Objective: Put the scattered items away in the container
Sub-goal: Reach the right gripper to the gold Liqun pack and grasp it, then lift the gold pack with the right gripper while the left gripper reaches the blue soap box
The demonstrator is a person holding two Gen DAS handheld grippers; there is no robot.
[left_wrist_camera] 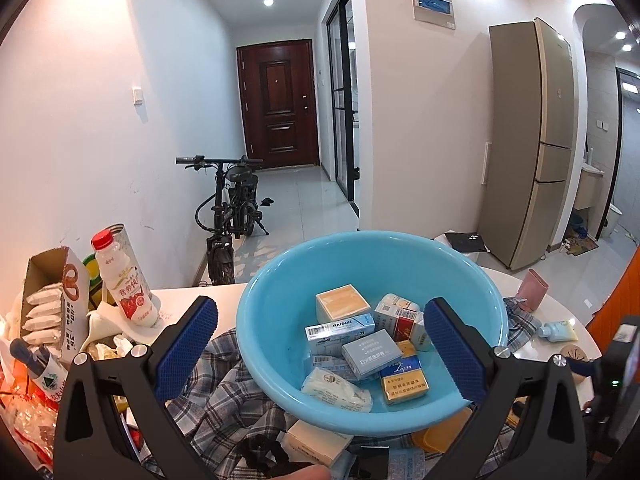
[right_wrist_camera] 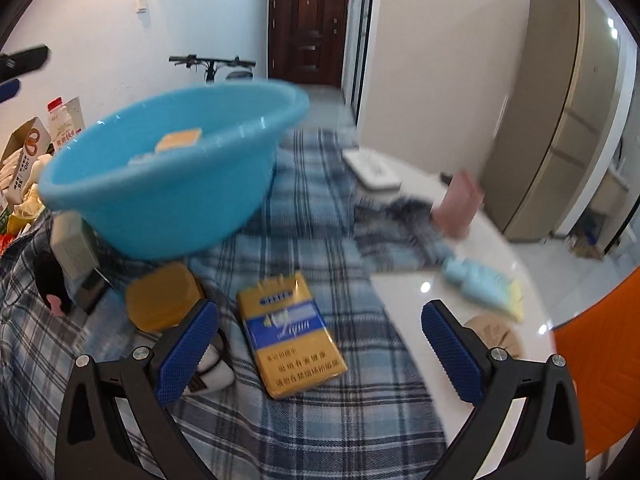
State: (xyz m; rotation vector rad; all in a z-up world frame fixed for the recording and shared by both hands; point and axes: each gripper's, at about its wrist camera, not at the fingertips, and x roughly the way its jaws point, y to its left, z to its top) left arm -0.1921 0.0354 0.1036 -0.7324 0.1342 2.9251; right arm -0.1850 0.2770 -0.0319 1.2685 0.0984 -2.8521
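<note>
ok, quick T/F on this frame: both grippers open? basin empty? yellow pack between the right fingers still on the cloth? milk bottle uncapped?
1. Both grippers are open. True: the left gripper and the right gripper each show a wide gap and hold nothing.
2. The blue basin is empty. False: it holds several small boxes and packs.
3. A yellow cigarette pack lies on the plaid cloth, outside the basin. True.
4. The milk bottle has no cap. False: it wears a red cap.
</note>
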